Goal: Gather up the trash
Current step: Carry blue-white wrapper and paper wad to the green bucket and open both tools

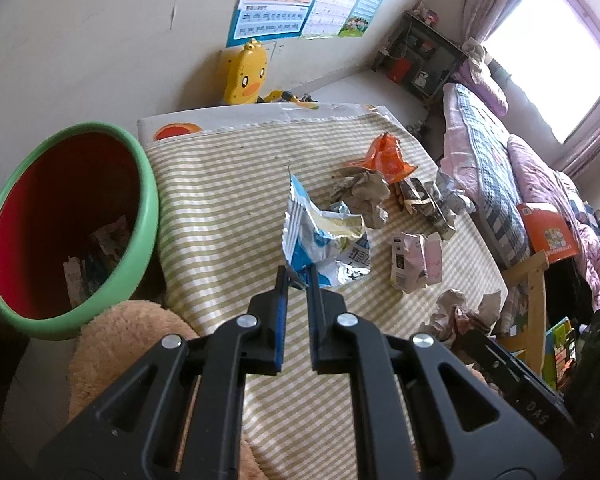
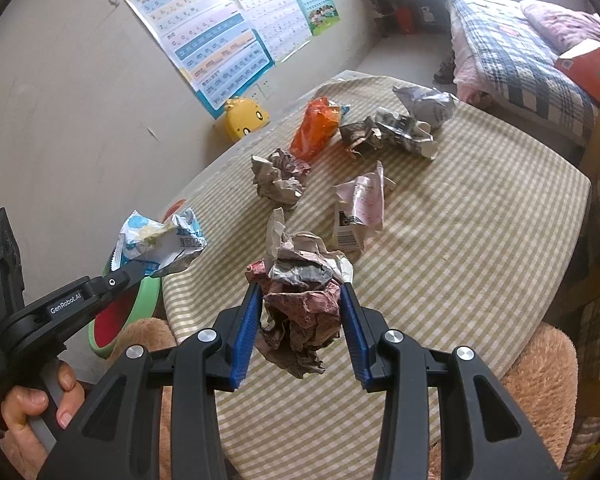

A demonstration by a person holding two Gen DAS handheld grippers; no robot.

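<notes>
My left gripper (image 1: 298, 278) is shut on a blue and white snack bag (image 1: 324, 236) and holds it above the striped table (image 1: 228, 200). It also shows at the left of the right wrist view (image 2: 140, 270), with the bag (image 2: 160, 242) over the table's left edge. My right gripper (image 2: 300, 292) is shut on a crumpled paper ball (image 2: 300, 304), lifted above the table (image 2: 480, 260). A green bin with a red inside (image 1: 64, 224) stands left of the table with trash inside it.
On the table lie an orange wrapper (image 1: 388, 156), a grey paper ball (image 1: 364, 196), a pink carton (image 1: 416, 260), a dark crushed carton (image 1: 424, 200) and more crumpled paper (image 1: 460, 312). A yellow duck toy (image 1: 246, 74) stands by the wall. A bed (image 1: 500, 168) is on the right.
</notes>
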